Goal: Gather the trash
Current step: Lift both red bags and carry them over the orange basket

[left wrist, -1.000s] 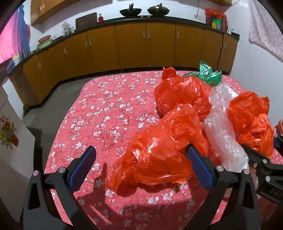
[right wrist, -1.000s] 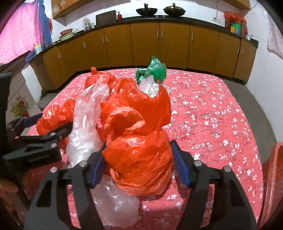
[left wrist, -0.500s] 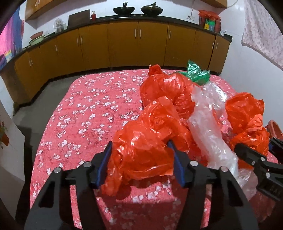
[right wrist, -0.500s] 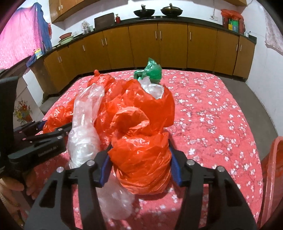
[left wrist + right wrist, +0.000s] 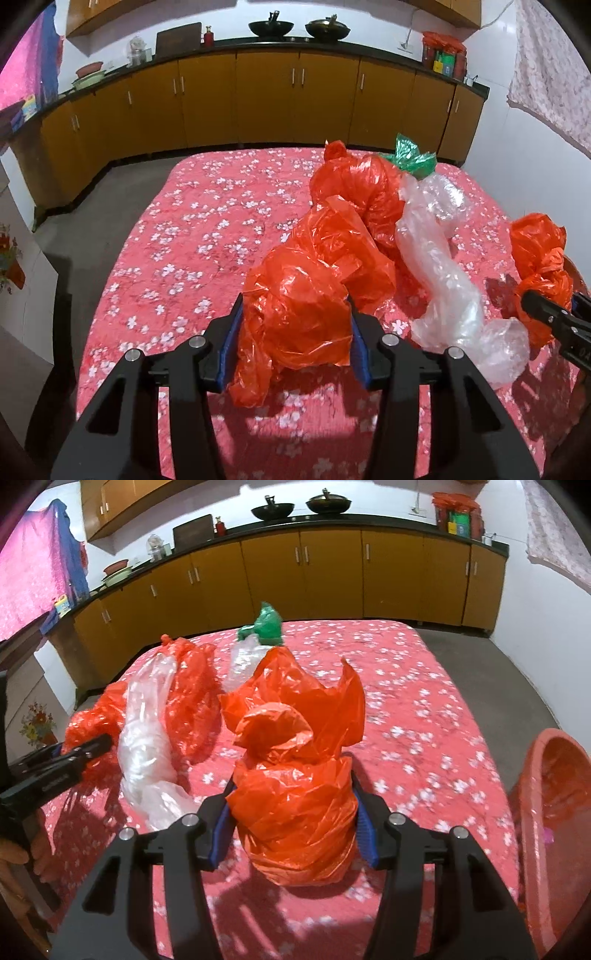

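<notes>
Left wrist view: left gripper [image 5: 295, 343] closing on an orange bag [image 5: 295, 314]; clear plastic bag [image 5: 439, 273] crowds beside; right gripper [image 5: 291, 823] clamps another orange bag [image 5: 295, 812].

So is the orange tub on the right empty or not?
Not empty: the orange tub already holds crumpled orange plastic inside.
</notes>
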A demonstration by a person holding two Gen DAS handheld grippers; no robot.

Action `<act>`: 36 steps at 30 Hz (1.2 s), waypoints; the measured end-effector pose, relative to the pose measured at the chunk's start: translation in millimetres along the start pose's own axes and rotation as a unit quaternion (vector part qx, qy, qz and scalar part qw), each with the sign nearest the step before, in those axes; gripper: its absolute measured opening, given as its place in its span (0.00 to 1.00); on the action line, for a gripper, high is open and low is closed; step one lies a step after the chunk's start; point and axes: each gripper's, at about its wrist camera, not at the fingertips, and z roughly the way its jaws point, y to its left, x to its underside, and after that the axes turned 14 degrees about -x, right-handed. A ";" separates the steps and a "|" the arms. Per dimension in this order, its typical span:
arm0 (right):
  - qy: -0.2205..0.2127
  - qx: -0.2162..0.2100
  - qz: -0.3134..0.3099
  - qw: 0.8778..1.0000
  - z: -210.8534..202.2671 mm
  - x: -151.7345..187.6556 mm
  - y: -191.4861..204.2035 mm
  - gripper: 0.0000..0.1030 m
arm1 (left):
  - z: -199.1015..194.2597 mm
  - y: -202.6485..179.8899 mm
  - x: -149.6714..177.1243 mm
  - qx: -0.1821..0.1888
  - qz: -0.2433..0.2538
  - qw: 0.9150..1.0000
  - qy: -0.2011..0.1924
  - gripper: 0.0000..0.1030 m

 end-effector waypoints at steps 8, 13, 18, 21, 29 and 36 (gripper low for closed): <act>-0.025 0.016 0.013 0.999 -33.5 3.2 -12.1 0.52 | -36.1 0.5 -12.7 0.011 -0.019 0.999 -0.034 0.48; -0.043 0.027 0.022 0.998 -57.6 8.0 -21.2 0.52 | -61.3 -17.5 -18.9 0.030 -0.009 0.998 -0.053 0.48; -0.060 0.042 0.028 0.997 -83.6 14.1 -32.7 0.52 | -81.7 -46.5 -20.6 0.054 0.013 0.996 -0.067 0.48; -0.069 0.054 0.032 0.996 -98.6 17.4 -42.0 0.52 | -91.1 -66.7 -19.4 0.069 0.026 0.995 -0.074 0.48; -0.092 0.098 0.056 0.989 -146.9 34.8 -75.7 0.52 | -106.9 -116.4 -15.5 0.114 0.061 0.988 -0.085 0.48; -0.111 0.136 0.087 0.981 -183.0 54.3 -110.8 0.52 | -118.9 -161.7 -9.3 0.161 0.092 0.979 -0.086 0.48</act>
